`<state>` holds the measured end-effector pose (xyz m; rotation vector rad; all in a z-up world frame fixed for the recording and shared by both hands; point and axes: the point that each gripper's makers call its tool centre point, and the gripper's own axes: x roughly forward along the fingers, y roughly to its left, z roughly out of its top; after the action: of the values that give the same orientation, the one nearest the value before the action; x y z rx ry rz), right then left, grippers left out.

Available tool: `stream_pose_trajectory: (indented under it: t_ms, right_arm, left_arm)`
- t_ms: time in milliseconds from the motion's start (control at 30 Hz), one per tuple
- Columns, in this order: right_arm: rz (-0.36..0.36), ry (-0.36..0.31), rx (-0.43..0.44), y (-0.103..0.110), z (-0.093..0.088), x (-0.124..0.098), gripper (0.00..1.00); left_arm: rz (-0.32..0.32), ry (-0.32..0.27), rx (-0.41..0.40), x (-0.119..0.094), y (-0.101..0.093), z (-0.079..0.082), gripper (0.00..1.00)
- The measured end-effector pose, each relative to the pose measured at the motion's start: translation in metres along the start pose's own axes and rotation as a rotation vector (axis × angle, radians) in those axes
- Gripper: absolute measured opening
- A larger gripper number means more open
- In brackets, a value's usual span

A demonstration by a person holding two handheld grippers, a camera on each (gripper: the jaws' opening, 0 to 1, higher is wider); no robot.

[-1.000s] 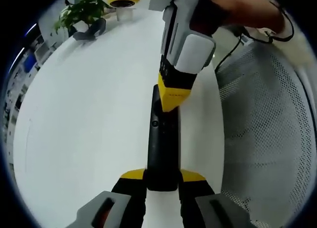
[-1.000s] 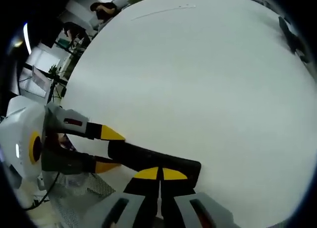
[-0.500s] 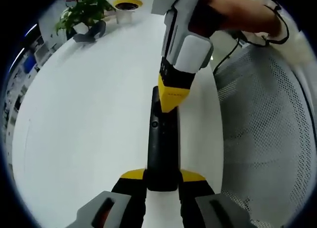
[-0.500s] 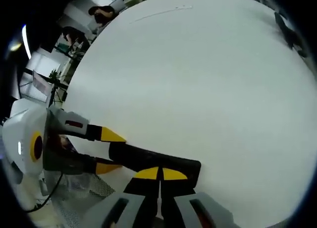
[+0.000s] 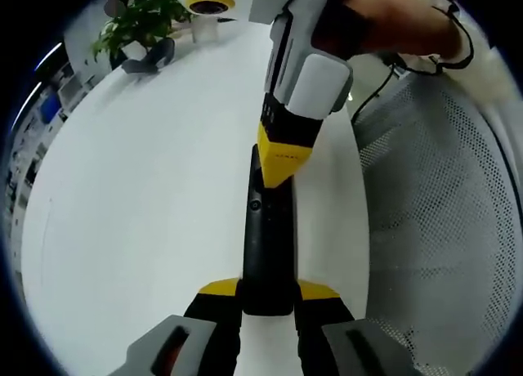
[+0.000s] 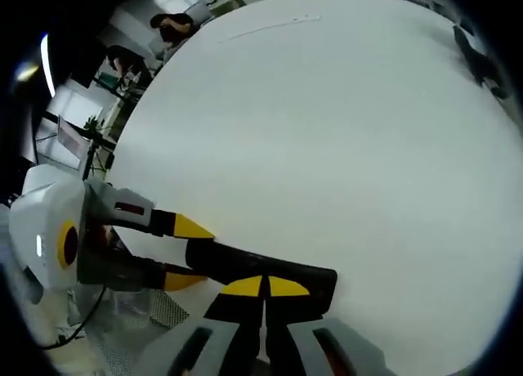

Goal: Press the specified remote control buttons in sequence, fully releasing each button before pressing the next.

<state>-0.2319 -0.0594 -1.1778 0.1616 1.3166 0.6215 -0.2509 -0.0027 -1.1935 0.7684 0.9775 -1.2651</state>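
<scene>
A long black remote control (image 5: 266, 237) lies across the white table (image 5: 139, 196). My left gripper (image 5: 268, 294) is shut on its near end, one yellow tip on each side. From above, my right gripper (image 5: 282, 163) comes down held by a hand, its jaws shut, the yellow tips resting on the far part of the remote. In the right gripper view the right gripper (image 6: 264, 287) has its tips together on the remote control (image 6: 286, 270). There the left gripper (image 6: 189, 252) clamps the remote's other end from the left.
A potted plant (image 5: 139, 20), a yellow-rimmed round object (image 5: 204, 4) and a dark object (image 5: 149, 57) stand at the table's far edge. A mesh chair (image 5: 441, 229) is right of the table. Another dark object (image 6: 478, 61) lies far across the table; people (image 6: 167, 24) stand beyond it.
Both views have shifted slightly. The right gripper's shut tips stay on the remote at about the same spot, and the left gripper keeps its hold.
</scene>
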Motion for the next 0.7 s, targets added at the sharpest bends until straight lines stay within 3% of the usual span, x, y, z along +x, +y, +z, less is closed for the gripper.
stream_pose_trajectory:
  t_ms: [700]
  right_arm:
    - [0.012,-0.001,-0.038,0.005,0.007,0.014,0.0]
  left_arm:
    - [-0.004,-0.016,-0.016,0.001,0.0,0.001,0.22]
